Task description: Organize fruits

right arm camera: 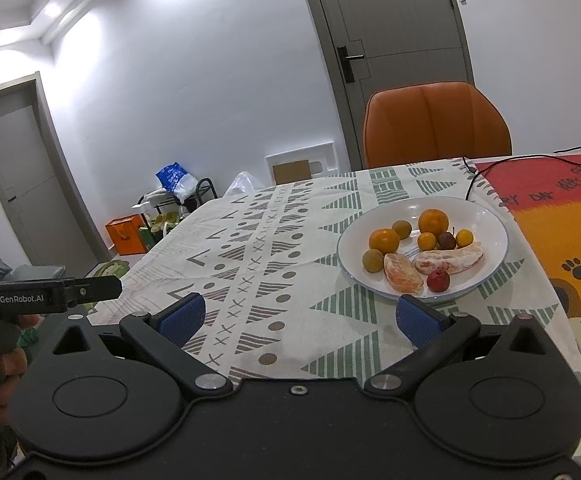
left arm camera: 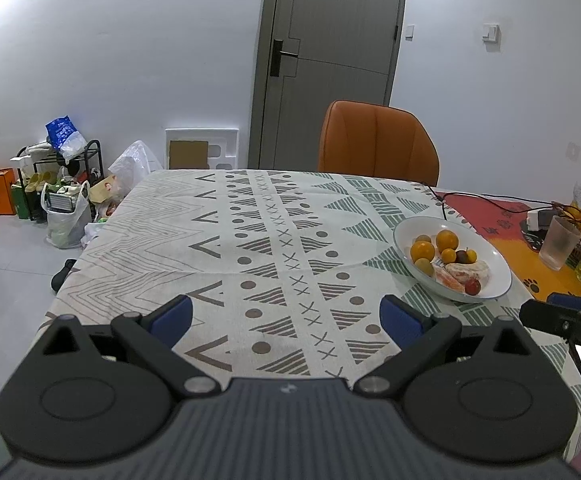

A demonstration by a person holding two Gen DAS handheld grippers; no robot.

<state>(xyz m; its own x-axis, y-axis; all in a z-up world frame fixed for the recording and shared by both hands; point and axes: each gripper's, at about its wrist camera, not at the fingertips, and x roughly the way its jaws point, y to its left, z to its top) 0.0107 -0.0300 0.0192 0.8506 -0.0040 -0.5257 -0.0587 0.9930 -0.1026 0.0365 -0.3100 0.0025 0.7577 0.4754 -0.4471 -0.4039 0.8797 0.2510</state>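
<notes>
A white plate [right arm camera: 486,216] [left arm camera: 494,256] on the patterned tablecloth holds several fruits: oranges [right arm camera: 433,222] [left arm camera: 446,240], small yellow-green fruits [right arm camera: 373,260], peeled citrus pieces [right arm camera: 448,260] [left arm camera: 466,270] and a small red fruit [right arm camera: 438,281] [left arm camera: 472,287]. My right gripper [right arm camera: 299,318] stands open just in front of the plate, its right pad near the rim, nothing between its fingers. My left gripper [left arm camera: 286,318] is open over bare cloth, left of the plate. In each wrist view the other gripper shows at the frame's edge.
An orange chair [left arm camera: 376,142] stands at the table's far side before a grey door. A red-orange mat [right arm camera: 562,232] with a cable, a plastic cup [left arm camera: 558,242] and packets lies right of the plate. Bags and a rack clutter the floor at the left [left arm camera: 62,200].
</notes>
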